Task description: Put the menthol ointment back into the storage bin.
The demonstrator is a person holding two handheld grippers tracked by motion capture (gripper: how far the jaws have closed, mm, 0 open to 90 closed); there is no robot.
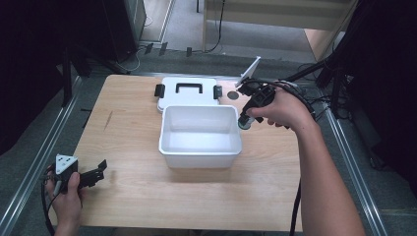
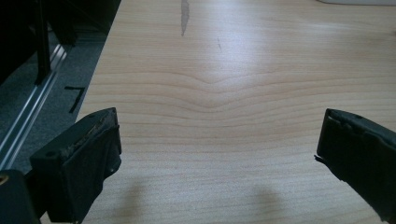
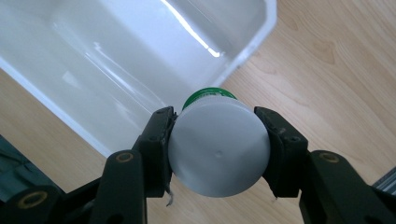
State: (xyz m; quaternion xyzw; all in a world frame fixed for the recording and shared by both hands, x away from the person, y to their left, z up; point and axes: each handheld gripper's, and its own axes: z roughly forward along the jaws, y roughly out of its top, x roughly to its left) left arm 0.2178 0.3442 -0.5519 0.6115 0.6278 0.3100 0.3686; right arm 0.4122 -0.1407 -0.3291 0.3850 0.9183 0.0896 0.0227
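high view: the right gripper (image 1: pixel 246 119) holds a small green-and-white bottle (image 1: pixel 244 123) just right of the white bin (image 1: pixel 200 147), whose lid (image 1: pixel 187 91) lies behind it. left gripper view: the left gripper (image 2: pixel 217 154) gapes wide over bare table (image 2: pixel 233 70). right gripper view: jaws clamp the bottle's white cap (image 3: pixel 218 147) beside the bin's rim (image 3: pixel 252 44).

No readable text, label, brand, number or sign is showing anywhere in the three views.
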